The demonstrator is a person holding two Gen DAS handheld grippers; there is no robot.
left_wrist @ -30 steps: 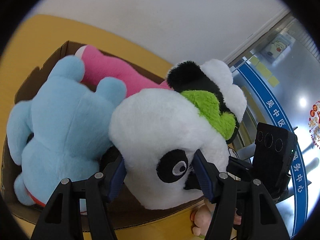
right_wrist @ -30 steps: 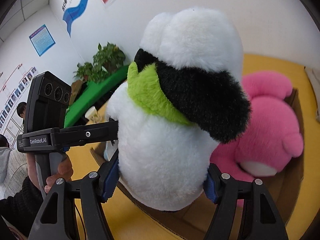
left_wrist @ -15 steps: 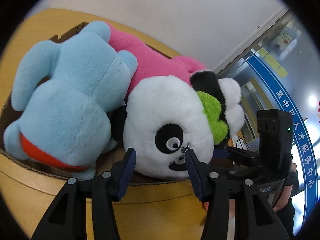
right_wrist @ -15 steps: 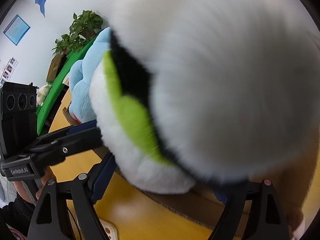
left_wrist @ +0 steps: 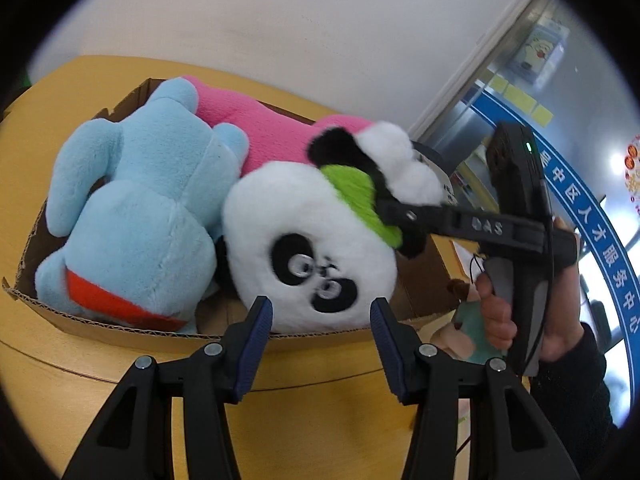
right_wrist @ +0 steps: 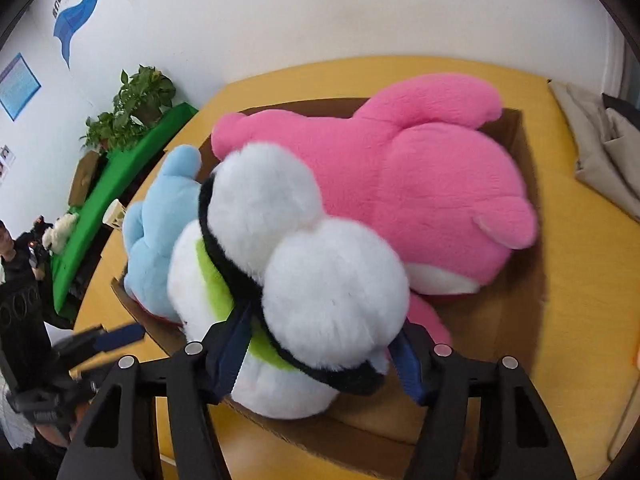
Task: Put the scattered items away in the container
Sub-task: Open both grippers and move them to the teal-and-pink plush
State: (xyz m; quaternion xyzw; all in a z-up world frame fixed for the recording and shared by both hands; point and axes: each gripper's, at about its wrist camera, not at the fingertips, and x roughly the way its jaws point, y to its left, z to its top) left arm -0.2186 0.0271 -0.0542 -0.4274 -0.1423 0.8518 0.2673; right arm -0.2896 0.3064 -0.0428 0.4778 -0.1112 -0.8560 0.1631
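A white and black panda plush (left_wrist: 312,248) (right_wrist: 288,240) with a green scarf lies in the cardboard box (left_wrist: 120,328) (right_wrist: 520,132). It rests against a light blue plush (left_wrist: 136,208) (right_wrist: 160,232) and a pink plush (left_wrist: 260,132) (right_wrist: 420,184). My right gripper (right_wrist: 320,332) is closing on the panda's rear, its pads sunk into the fur; one of its fingers (left_wrist: 412,214) shows by the scarf. My left gripper (left_wrist: 322,308) hangs in front of the box wall, shut, with nothing between its pads.
The box stands on a yellow table (left_wrist: 280,420) (right_wrist: 580,280). A small doll (left_wrist: 460,320) lies on the table behind the hand (left_wrist: 496,312) that holds the right gripper. A beige cloth (right_wrist: 600,152) lies at the table's far right. A white wall rises behind.
My left gripper let go of the panda's head, narrowed and drew back from the box. The panda sank into the box beside the blue plush. My right gripper widened, then closed on the panda again.
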